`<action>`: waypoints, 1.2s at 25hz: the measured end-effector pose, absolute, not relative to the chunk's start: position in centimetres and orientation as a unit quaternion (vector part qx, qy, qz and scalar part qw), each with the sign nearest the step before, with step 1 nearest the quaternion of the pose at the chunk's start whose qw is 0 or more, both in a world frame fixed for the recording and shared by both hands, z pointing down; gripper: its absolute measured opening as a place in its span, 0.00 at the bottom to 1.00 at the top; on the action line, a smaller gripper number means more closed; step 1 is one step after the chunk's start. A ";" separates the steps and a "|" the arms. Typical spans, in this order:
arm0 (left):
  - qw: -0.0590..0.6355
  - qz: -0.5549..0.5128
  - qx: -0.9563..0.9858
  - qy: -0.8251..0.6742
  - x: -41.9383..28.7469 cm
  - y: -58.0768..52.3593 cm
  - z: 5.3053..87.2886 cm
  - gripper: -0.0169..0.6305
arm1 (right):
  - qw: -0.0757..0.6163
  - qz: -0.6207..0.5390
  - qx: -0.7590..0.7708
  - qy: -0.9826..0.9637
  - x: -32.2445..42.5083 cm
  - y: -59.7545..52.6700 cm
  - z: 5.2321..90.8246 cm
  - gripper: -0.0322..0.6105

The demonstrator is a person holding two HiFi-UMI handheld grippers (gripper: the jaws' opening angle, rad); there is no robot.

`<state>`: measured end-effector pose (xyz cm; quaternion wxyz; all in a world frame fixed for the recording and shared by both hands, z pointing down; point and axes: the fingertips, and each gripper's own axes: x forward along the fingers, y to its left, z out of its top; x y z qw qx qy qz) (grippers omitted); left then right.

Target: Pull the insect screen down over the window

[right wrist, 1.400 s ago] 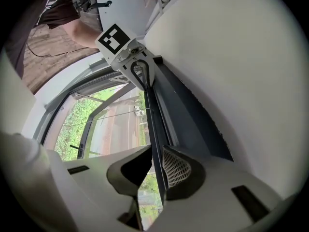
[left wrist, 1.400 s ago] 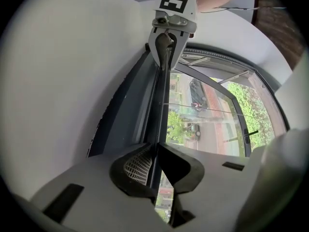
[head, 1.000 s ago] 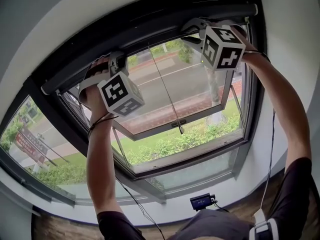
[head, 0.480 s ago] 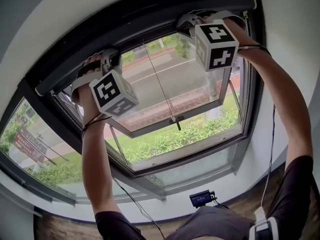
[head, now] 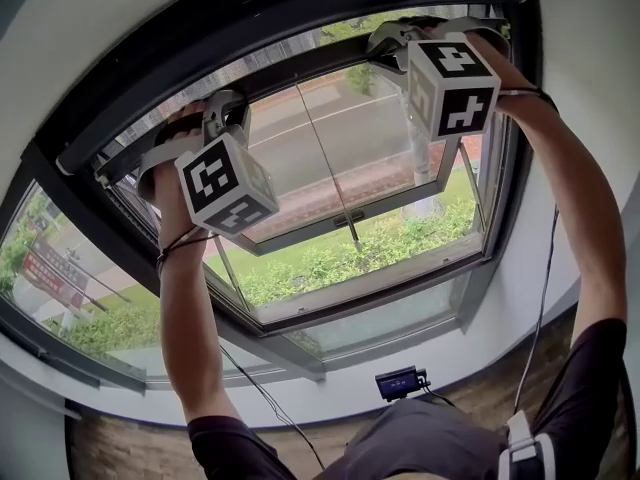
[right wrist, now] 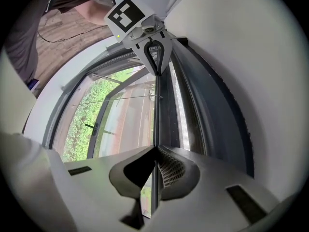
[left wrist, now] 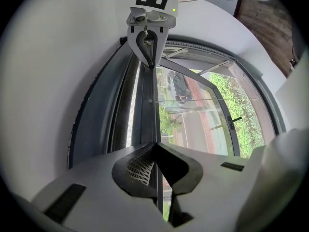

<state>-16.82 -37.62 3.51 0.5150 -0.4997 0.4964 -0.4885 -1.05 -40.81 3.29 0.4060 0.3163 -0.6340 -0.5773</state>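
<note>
Here, the insect screen's pull bar (head: pixel 300 68) is sitting high in the window, just below the roller housing (head: pixel 300 28), with only a narrow strip of mesh (left wrist: pixel 130 110) showing. The left gripper (left wrist: pixel 155 146) is clamping the bar's thin lip near its left end. The right gripper (right wrist: pixel 155 150), whose jaws have just been closing, is pinching the same lip near the right end. Judging by this, both ends should be travelling down together and level, so the bar is not jamming in its side tracks.
</note>
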 end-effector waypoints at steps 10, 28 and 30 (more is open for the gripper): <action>0.491 -0.508 -0.526 0.473 -16.6 -36.9 11.8 0.06 | 0.436 -0.538 0.276 -0.666 -0.7 -40.1 11.3 0.09; 0.440 -0.527 -0.580 0.438 -16.2 -37.1 24.5 0.06 | 0.459 -0.478 0.227 -0.714 -0.1 -40.2 23.6 0.09; 0.431 -0.533 -0.588 0.429 -16.0 -37.0 26.7 0.06 | 0.466 -0.468 0.219 -0.718 0.1 -40.2 25.8 0.09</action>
